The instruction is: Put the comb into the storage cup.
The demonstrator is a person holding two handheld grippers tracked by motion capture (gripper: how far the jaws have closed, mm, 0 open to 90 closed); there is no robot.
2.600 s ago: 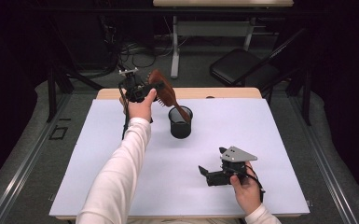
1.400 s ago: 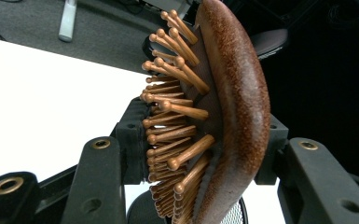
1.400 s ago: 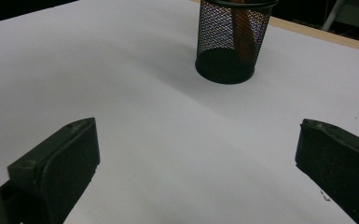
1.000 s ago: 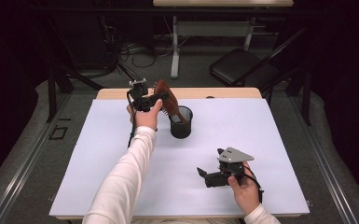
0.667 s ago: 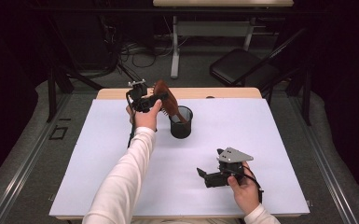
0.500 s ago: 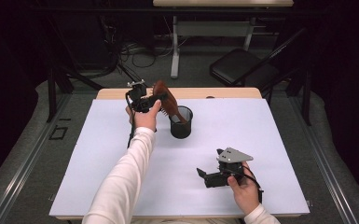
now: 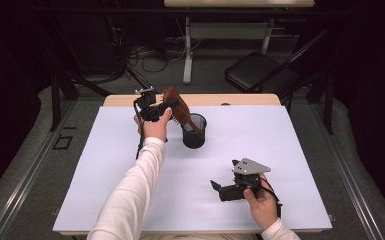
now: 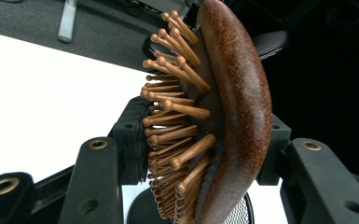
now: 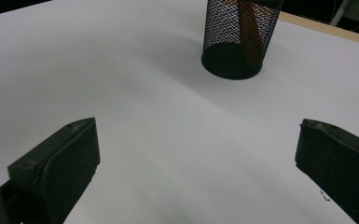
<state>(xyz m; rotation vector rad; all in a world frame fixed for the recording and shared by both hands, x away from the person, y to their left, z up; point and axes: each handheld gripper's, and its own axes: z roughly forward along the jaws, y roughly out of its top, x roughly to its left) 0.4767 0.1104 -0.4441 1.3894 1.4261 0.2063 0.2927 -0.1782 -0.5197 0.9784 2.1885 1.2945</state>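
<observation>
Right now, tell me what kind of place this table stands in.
Probably a lab or recording workspace, not a home. The white-covered table stands in a dark room on grey carpet, cables lie loose on the floor behind it, and a black folding chair and a second table's legs stand beyond.

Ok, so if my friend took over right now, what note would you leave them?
Left hand-held gripper: shut on the head of the wooden hairbrush, held above the table's far edge.
Right hand-held gripper: open, holding nothing, low over the white table at the near right.
Black mesh cup: upright near the far middle of the table.
Done: the brush handle is already down inside the cup, leaning.
Left: let go of the brush so it rests in the cup, then pull the left gripper away.
</observation>
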